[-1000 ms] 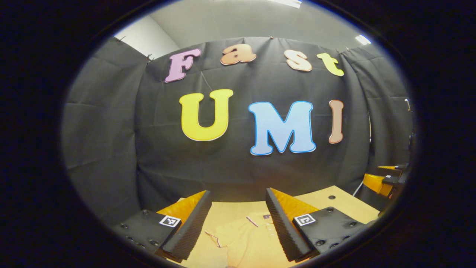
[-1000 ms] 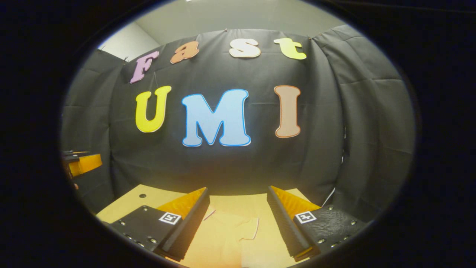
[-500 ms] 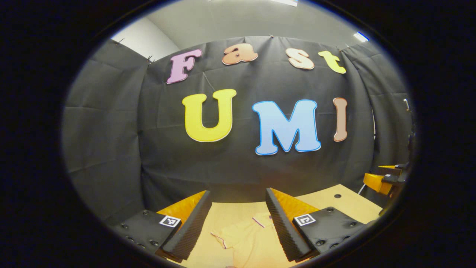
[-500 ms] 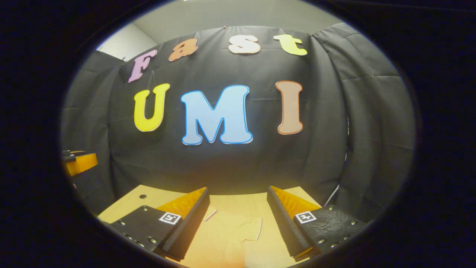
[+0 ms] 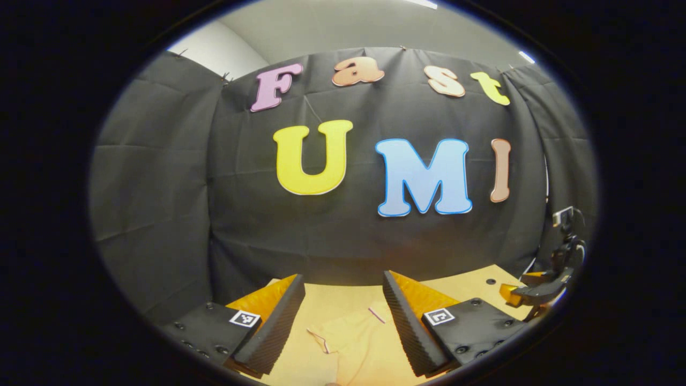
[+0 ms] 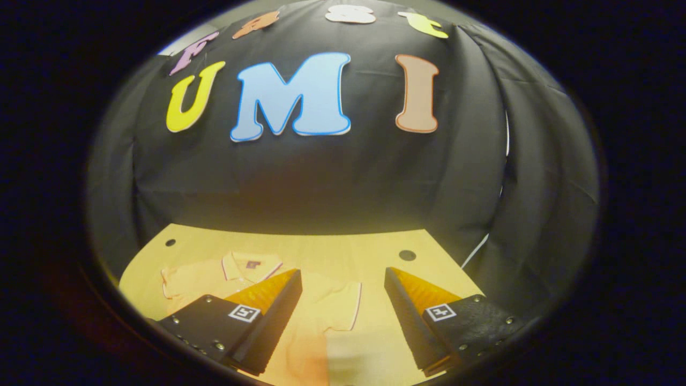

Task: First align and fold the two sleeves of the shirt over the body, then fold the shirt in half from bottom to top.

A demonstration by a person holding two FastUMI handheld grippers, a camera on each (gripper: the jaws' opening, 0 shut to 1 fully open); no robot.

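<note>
The right gripper (image 6: pixel 343 316) had just tipped down toward the shirt (image 6: pixel 327 305); both grippers were spread, empty, sleeves (image 6: pixel 343 305) not yet folded.

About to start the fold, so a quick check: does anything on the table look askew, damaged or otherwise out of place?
Nothing stands out. The polo shirt lies flat on the table, collar toward the wall and both sleeves spread out unfolded. The right gripper and the left gripper are open above it, holding nothing.
</note>
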